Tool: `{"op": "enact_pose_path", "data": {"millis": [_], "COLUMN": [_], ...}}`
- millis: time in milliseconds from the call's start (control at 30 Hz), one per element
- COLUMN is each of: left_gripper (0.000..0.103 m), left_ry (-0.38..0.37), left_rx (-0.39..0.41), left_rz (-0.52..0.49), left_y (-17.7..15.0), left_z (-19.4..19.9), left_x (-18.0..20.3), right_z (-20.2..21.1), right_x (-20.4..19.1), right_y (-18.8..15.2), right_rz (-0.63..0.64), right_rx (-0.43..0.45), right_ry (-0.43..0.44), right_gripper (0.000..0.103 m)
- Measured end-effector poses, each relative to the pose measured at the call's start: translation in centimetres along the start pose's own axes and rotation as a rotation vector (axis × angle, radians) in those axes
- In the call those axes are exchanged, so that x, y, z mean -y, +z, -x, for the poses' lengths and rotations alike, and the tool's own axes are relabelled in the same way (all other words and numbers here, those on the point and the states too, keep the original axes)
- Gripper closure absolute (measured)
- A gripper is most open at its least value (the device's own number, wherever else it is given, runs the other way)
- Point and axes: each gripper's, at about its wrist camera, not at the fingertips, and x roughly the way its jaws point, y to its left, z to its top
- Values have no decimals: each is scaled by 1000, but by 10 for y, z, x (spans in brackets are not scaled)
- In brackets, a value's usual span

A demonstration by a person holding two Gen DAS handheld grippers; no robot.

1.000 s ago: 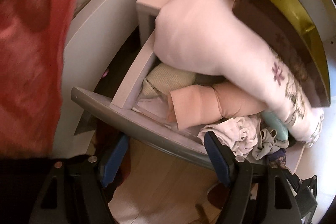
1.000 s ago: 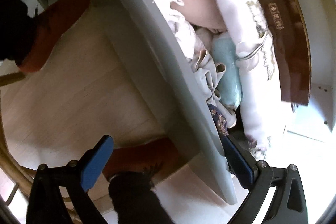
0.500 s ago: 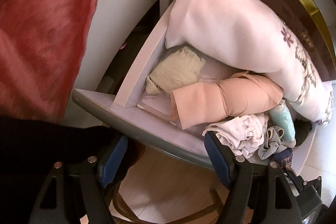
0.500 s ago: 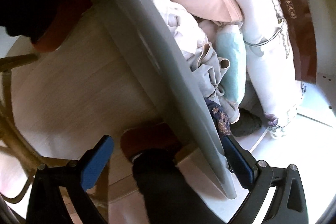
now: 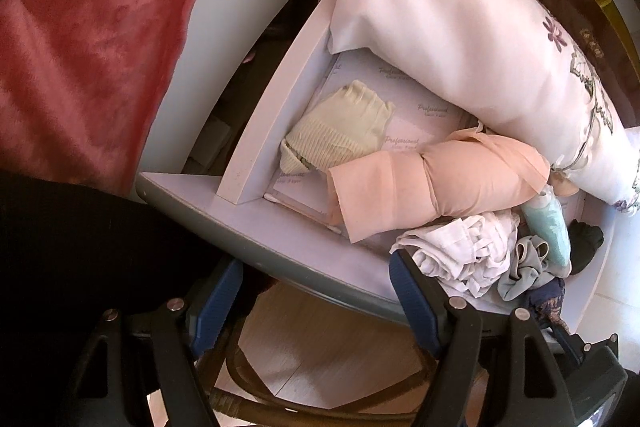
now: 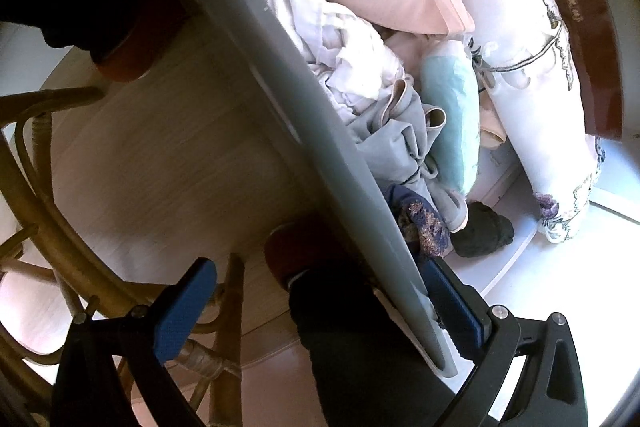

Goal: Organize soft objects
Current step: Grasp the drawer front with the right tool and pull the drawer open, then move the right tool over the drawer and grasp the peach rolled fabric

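You are looking down into an open drawer (image 5: 256, 131) full of soft things. Your left hand-held gripper (image 5: 316, 303) hangs at the drawer's grey front edge, and its two blue fingers stand wide apart with nothing between them. Your right hand-held gripper (image 6: 320, 303) is at the same front edge, near the other end. Its blue fingers are also wide apart, one on each side of the grey front board (image 6: 304, 115). You cannot tell if either finger touches the board.

A big white pillow (image 5: 460, 39) with purple flowers lies across the back of the drawer and sticks out past the side. Just in front of it lies a rolled peach cloth (image 5: 424, 183), touching the pillow. A small pale yellow sock (image 5: 340, 131) sits alone on the paper liner on the drawer floor, near the left wall. At the front right corner there is a heap: a crumpled white cloth (image 5: 460, 251), a grey cloth (image 5: 524, 263) beside it, a light green roll (image 5: 548, 227), a small black thing (image 5: 586, 243) and a dark blue lacy piece (image 6: 420, 223) pressed against the front board.

A red fuzzy cloth (image 5: 92, 27) fills the left side of the left view. Below the drawer you see a wood floor (image 6: 152, 155) and a cane chair (image 6: 36, 179).
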Motion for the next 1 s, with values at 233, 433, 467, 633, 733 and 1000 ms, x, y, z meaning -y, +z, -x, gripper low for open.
{"op": "enact_pose_path", "data": {"millis": [233, 433, 467, 633, 733, 1000], "left_gripper": [26, 27, 28, 28, 28, 28], "left_ry": [-9, -36, -39, -47, -72, -87], "left_rx": [-17, -20, -15, 40, 74, 109], "left_rz": [-1, -13, -26, -82, -100, -93], "left_y": [1, 14, 16, 20, 23, 49], "left_z": [-3, 5, 8, 26, 39, 45], "left_x": [4, 9, 13, 27, 33, 42], "right_z": [15, 32, 34, 43, 43, 57], "right_x": [14, 60, 69, 111, 137, 206], "right_y": [10, 18, 19, 19, 16, 3], "right_rz": [-20, -173, -207, -352, -431, -691], "right_rx": [8, 56, 62, 92, 102, 189], "right_ry": [38, 207, 237, 292, 324, 440], "right_gripper": [0, 0, 0, 0, 0, 0]}}
